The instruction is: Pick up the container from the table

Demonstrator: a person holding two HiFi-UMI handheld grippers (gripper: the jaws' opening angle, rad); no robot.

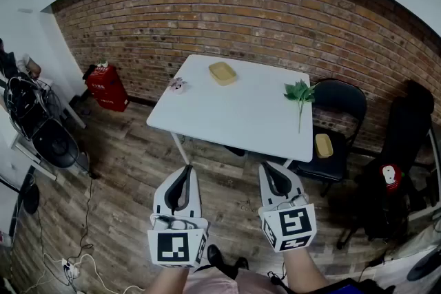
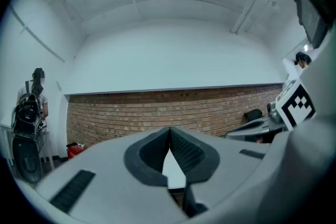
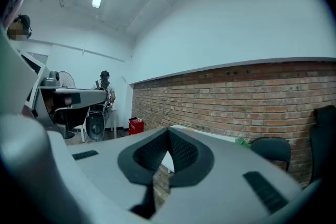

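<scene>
A shallow tan container sits near the far edge of the white table, left of centre. Both grippers hang well short of the table, over the wooden floor. My left gripper is shut with nothing between its jaws, and my right gripper beside it is shut and empty too. In the left gripper view the closed tips point toward the brick wall, with a sliver of the table showing behind them. The right gripper view shows its closed tips aimed the same way.
A green leafy sprig lies at the table's right side and a small pink object at its left corner. A black folding chair holding a tan item stands right of the table. A red box sits by the wall.
</scene>
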